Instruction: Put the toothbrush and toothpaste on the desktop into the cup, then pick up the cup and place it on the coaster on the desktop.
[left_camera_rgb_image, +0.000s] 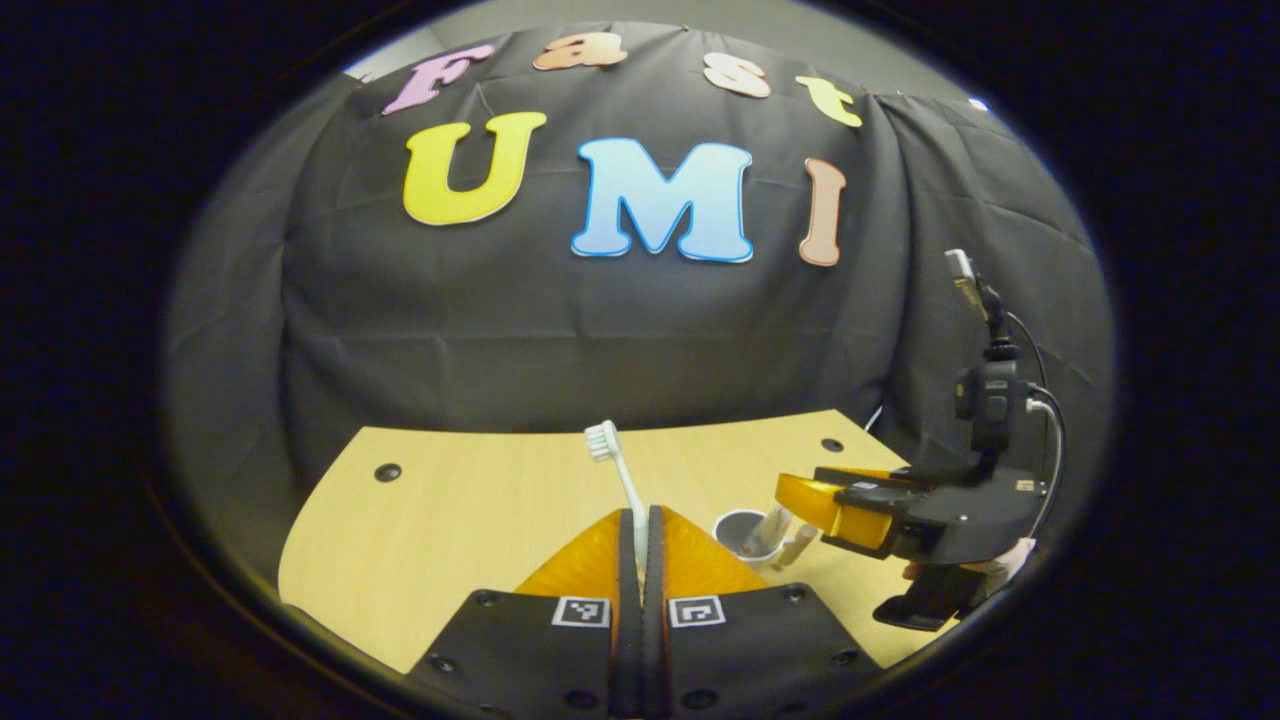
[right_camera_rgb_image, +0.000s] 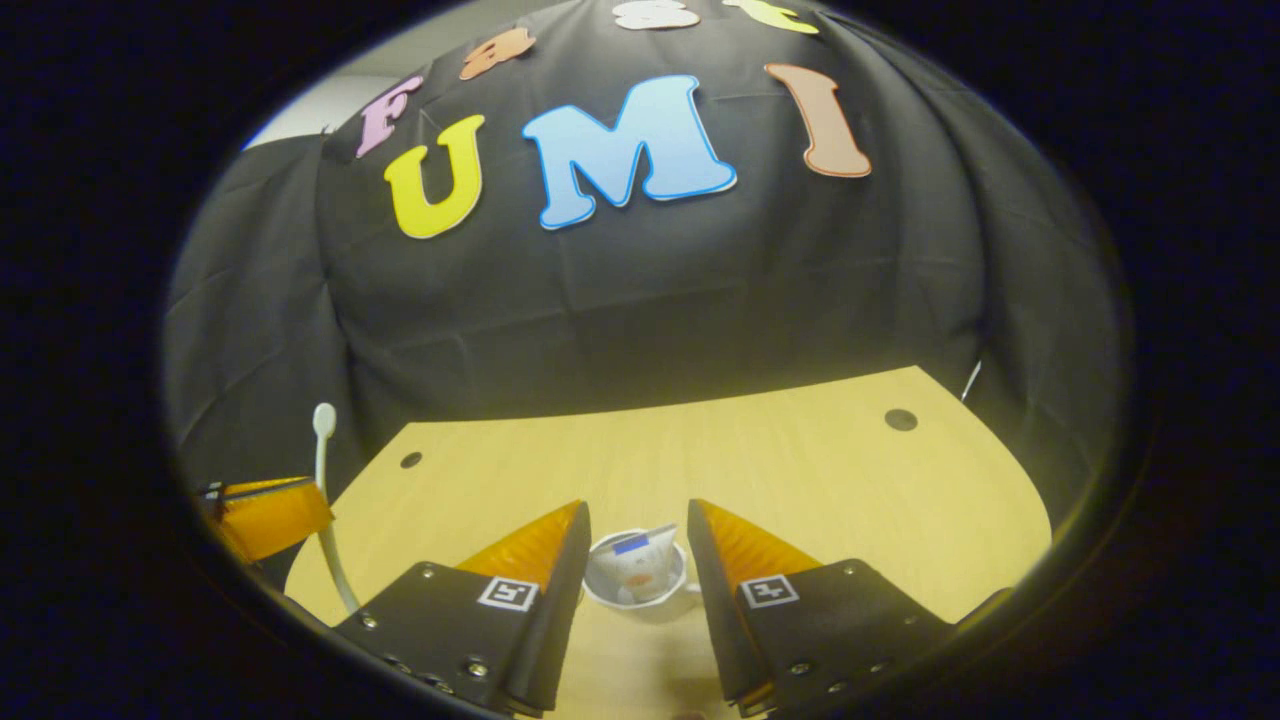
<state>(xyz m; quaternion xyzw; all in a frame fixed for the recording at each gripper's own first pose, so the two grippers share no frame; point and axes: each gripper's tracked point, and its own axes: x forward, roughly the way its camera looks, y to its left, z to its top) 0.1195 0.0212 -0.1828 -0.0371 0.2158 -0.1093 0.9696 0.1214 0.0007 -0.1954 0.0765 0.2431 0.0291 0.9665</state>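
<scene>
In the left gripper view, the left gripper (left_camera_rgb_image: 640, 525) has its two fingers pressed together on the handle of a white plastic toothbrush (left_camera_rgb_image: 618, 470), which rises between them with its bristled head uppermost, raised above the pale wooden desktop (left_camera_rgb_image: 470, 510). Further right in that view stands a small white cup (left_camera_rgb_image: 742, 535) on the desktop with the white toothpaste tube (left_camera_rgb_image: 775, 528) leaning inside it, its end sticking out past the rim. The right gripper (left_camera_rgb_image: 800, 500), held by a hand of which a little shows beneath it, reaches in from the right with its fingertips over the cup.

The right gripper view looks down on the same cup (right_camera_rgb_image: 636, 585) from closer, so the inside shows: the toothpaste tube (right_camera_rgb_image: 636, 560) stands tilted in it, with a blue band near its top end. The right gripper (right_camera_rgb_image: 636, 535) has its fingers spread wide apart, one on each side of the cup, touching neither cup nor tube as far as can be seen. At the left edge of this view, the left gripper (right_camera_rgb_image: 265, 515) appears side-on, with the toothbrush (right_camera_rgb_image: 322, 470) running through it, head up and handle curving down below.

The coaster cannot be made out in either view.
</scene>
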